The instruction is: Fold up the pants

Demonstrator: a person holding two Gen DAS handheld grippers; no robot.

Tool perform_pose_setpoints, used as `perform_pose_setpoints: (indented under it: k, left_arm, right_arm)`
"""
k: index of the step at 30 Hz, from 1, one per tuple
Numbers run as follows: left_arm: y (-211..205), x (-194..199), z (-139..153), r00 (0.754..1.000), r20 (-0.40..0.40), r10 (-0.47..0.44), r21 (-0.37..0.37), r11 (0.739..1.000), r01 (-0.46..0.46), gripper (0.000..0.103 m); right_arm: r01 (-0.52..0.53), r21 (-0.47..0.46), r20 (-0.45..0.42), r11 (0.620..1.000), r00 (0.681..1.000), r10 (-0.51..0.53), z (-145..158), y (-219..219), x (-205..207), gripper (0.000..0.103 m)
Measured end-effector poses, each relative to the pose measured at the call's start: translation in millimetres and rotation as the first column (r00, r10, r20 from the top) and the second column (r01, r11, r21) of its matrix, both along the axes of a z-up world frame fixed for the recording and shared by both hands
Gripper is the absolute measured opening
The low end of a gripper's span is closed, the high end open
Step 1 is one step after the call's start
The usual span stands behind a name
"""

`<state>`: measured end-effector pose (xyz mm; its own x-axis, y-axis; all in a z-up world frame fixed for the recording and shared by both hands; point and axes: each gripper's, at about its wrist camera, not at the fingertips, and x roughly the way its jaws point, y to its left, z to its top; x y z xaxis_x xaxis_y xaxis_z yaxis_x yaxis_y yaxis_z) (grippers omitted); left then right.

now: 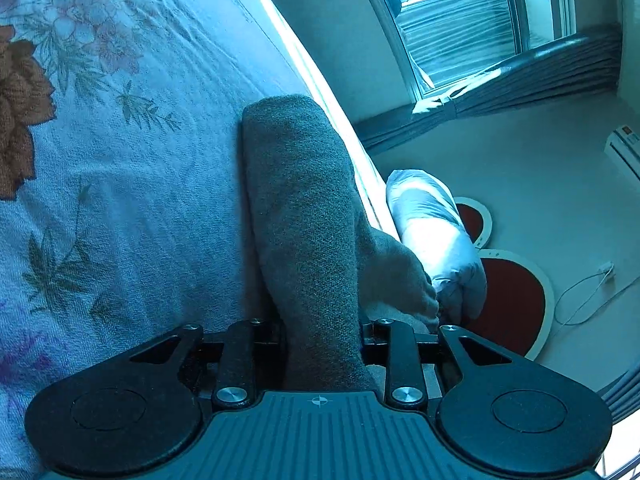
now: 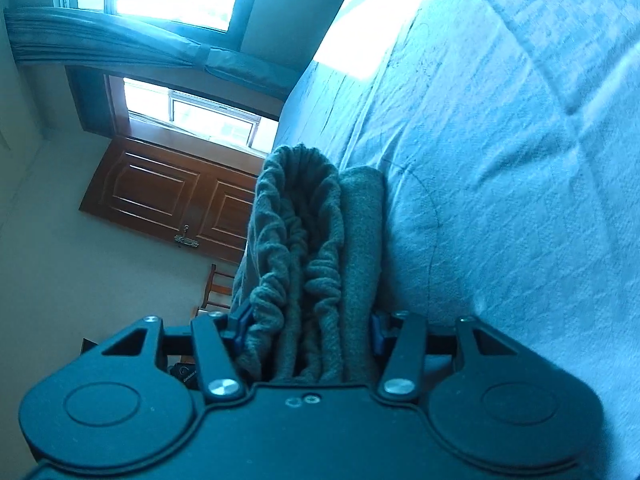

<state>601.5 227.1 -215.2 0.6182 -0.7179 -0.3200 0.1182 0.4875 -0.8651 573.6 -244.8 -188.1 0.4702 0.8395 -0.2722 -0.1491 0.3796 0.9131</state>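
Grey knit pants lie in a folded strip on the floral bed sheet, near the bed's edge. My left gripper is shut on one end of the strip; the cloth fills the gap and hides the fingertips. In the right wrist view the pants' gathered elastic waistband is bunched between the blue pads. My right gripper is shut on it, beside the pale bed cover. Both views are rolled onto their side.
Past the bed's edge are a white bundle, a round red and white headboard, a window with a grey curtain and a wall air conditioner. The right wrist view has a wooden door and a chair.
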Motion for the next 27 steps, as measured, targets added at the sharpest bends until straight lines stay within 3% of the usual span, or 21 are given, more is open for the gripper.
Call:
perform_pose_setpoints:
  k: [3, 5, 6, 7, 11, 14, 16, 19, 21, 22, 27]
  left_arm:
    - [-1.5, -9.9, 18.0, 1.0, 0.026, 0.017, 0.053, 0.998, -0.019, 0.058]
    - [0.9, -21.7, 33.6, 0.998, 0.049, 0.045, 0.088, 0.995, -0.049, 0.081]
    - [1.4, -30.0, 45.0, 0.996, 0.064, 0.061, 0.141, 0.988, -0.069, 0.084]
    - [2.6, -37.8, 53.0, 0.995, 0.082, 0.065, 0.172, 0.982, -0.079, 0.085]
    - [1.3, -56.0, 71.3, 0.994, 0.092, 0.066, 0.314, 0.945, -0.091, 0.085]
    - [-6.0, -65.2, 77.9, 0.992, 0.109, 0.061, 0.442, 0.891, -0.103, 0.085]
    - [-4.3, -71.2, 78.6, 0.99, 0.123, 0.074, 0.465, 0.877, -0.123, 0.085]
    - [-8.3, -74.7, 80.5, 0.985, 0.144, 0.099, 0.53, 0.833, -0.161, 0.085]
    - [-14.5, -73.7, 75.2, 0.987, 0.119, 0.109, 0.584, 0.796, -0.158, 0.085]
    - [-17.3, -73.5, 71.3, 0.988, 0.109, 0.109, 0.608, 0.779, -0.153, 0.085]
    - [-28.0, -82.2, 58.0, 0.98, 0.153, 0.126, 0.648, 0.736, -0.196, 0.088]
  right_arm:
    - [0.053, -0.044, -0.007, 0.998, 0.999, -0.053, 16.8, -6.6, -9.8, 0.061]
    - [0.123, -0.07, -0.003, 0.99, 0.992, -0.123, 29.2, -18.0, -22.2, 0.068]
    - [0.137, -0.103, 0.017, 0.985, 0.991, -0.136, 37.9, -21.5, -29.8, 0.074]
    - [0.141, -0.134, 0.044, 0.981, 0.99, -0.136, 47.0, -21.7, -37.9, 0.078]
    - [0.091, -0.235, 0.121, 0.968, 0.991, -0.063, 73.3, -1.9, -57.3, 0.079]
    - [0.094, -0.305, 0.158, 0.948, 0.986, -0.047, 79.5, 15.8, -60.6, 0.079]
    - [0.102, -0.339, 0.175, 0.935, 0.984, -0.044, 76.4, 18.6, -59.1, 0.078]
    - [0.155, -0.467, 0.224, 0.871, 0.973, -0.053, 76.9, 26.0, -59.3, 0.085]
    - [0.17, -0.59, 0.215, 0.789, 0.975, -0.049, 69.7, 33.8, -58.5, 0.091]
    - [0.163, -0.606, 0.204, 0.779, 0.978, -0.046, 64.0, 33.3, -59.0, 0.091]
    - [0.176, -0.553, 0.192, 0.814, 0.978, -0.081, 46.9, 21.6, -63.2, 0.092]
